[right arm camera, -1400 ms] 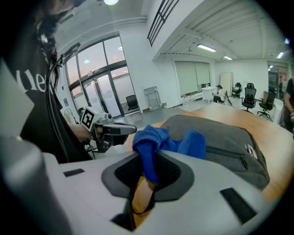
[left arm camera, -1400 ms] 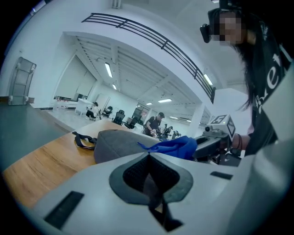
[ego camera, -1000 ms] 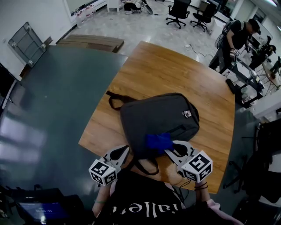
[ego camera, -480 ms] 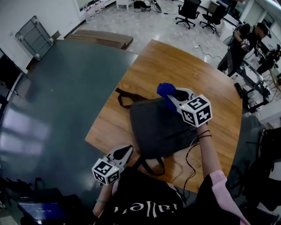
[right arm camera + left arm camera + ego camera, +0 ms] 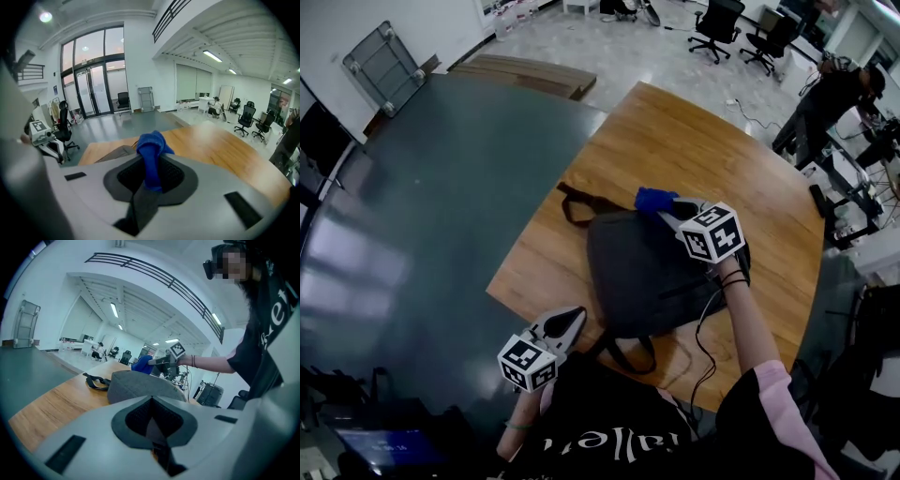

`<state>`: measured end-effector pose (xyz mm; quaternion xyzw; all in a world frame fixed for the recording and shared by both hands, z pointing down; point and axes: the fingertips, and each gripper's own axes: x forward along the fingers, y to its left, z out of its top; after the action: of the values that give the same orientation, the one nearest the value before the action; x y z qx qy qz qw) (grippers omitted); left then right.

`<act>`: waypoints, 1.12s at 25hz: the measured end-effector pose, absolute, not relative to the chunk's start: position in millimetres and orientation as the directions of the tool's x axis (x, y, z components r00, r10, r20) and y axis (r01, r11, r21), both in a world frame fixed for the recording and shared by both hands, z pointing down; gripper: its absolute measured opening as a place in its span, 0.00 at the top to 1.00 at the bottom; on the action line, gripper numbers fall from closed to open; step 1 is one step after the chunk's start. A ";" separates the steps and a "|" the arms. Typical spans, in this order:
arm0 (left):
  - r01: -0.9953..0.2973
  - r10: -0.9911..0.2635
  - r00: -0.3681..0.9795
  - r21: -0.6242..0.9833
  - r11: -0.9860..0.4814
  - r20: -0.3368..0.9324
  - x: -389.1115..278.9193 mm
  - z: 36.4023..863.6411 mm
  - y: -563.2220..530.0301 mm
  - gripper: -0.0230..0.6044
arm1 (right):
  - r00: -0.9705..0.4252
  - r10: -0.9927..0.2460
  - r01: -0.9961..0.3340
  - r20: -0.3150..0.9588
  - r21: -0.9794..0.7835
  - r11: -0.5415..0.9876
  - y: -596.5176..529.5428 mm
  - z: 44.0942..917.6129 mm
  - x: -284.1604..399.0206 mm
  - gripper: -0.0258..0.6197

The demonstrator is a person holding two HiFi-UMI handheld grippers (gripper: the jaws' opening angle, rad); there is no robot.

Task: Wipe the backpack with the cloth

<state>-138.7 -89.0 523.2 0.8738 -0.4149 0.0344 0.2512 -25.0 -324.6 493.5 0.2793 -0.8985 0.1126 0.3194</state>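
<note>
At the centre of the head view, one dark grey backpack point(image 5: 652, 272) is laid on the wooden table point(image 5: 675, 131). One blue cloth point(image 5: 654, 199) is pinched between the jaws of the right gripper point(image 5: 667, 208) at the bag's upper edge. The left gripper point(image 5: 567, 325), lower left, is held with jaws pressed together on nothing. White lettering on the black shirt point(image 5: 609, 441) is only partly legible. Two office chairs point(image 5: 717, 19) are seen at the top.

Both claws are pale grey shells with dark ribbed pads. Behind the left claw point(image 5: 574, 320) and the right claw point(image 5: 664, 208) sits a white cube point(image 5: 528, 363) with black square markers. Behind the right claw come dark wristbands point(image 5: 730, 277), a thin black cable point(image 5: 701, 330) and a pink sleeve point(image 5: 772, 410). The T-shirt point(image 5: 600, 439) is black with white lettering.
</note>
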 end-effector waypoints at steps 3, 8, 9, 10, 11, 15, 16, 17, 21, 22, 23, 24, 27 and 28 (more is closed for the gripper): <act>-0.737 -0.702 0.660 0.411 -0.536 0.267 -131.4 523.3 -90.3 0.97 | -0.660 -0.430 -0.568 0.616 -0.034 0.823 -295.0 489.3 -11.2 0.88; -0.721 -0.685 0.680 0.407 -0.561 0.262 -114.9 524.9 -94.2 0.96 | -0.686 -0.447 -0.588 0.573 -0.076 0.805 -239.3 488.5 14.1 0.88; -0.718 -0.681 0.684 0.406 -0.565 0.263 -110.7 526.2 -94.7 0.96 | -0.691 -0.453 -0.595 0.564 -0.087 0.799 -228.3 489.1 19.7 0.88; -0.715 -0.676 0.688 0.405 -0.570 0.263 -105.7 528.0 -95.0 0.97 | -0.695 -0.458 -0.602 0.554 -0.100 0.792 -217.3 490.3 26.2 0.88; -0.711 -0.671 0.693 0.405 -0.575 0.263 -100.7 529.6 -95.3 0.96 | -0.699 -0.464 -0.610 0.545 -0.114 0.784 -206.2 491.4 32.6 0.88; -0.695 -0.652 0.711 0.404 -0.595 0.264 -89.2 527.7 -96.4 0.96 | -0.708 -0.480 -0.642 0.518 -0.190 0.743 -163.6 491.8 49.4 0.88; -0.691 -0.647 0.716 0.404 -0.600 0.264 -87.1 526.6 -96.7 0.96 | -0.708 -0.483 -0.651 0.516 -0.211 0.729 -153.6 492.8 52.9 0.88; -0.687 -0.642 0.720 0.403 -0.605 0.264 -84.8 525.5 -97.1 0.97 | -0.706 -0.486 -0.661 0.516 -0.231 0.714 -144.1 494.1 56.5 0.88; -0.672 -0.623 0.735 0.403 -0.621 0.267 -75.9 522.4 -97.4 0.96 | -0.690 -0.495 -0.696 0.528 -0.296 0.654 -109.3 504.0 69.9 0.88; -0.669 -0.619 0.738 0.402 -0.624 0.268 -74.5 521.8 -97.3 0.96 | -0.685 -0.495 -0.703 0.535 -0.307 0.641 -101.3 507.6 72.3 0.88; -0.667 -0.616 0.741 0.402 -0.627 0.268 -73.5 521.3 -97.3 0.96 | -0.679 -0.493 -0.710 0.544 -0.317 0.629 -93.8 511.7 74.3 0.88; -0.665 -0.613 0.743 0.402 -0.630 0.268 -72.9 520.8 -97.3 0.96 | -0.673 -0.490 -0.717 0.554 -0.324 0.618 -86.7 516.1 76.3 0.88; -0.663 -0.610 0.745 0.402 -0.631 0.271 -71.1 519.5 -97.1 0.97 | -0.653 -0.478 -0.736 0.587 -0.344 0.583 -68.7 529.4 83.1 0.88; -0.663 -0.609 0.745 0.403 -0.631 0.271 -70.3 519.2 -97.1 0.97 | -0.647 -0.474 -0.741 0.597 -0.349 0.573 -64.5 532.4 85.6 0.88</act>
<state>-70.3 -97.1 519.2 0.9014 -0.3528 0.0545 0.2450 85.6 -64.5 532.4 0.3542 -0.8578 0.2964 0.2254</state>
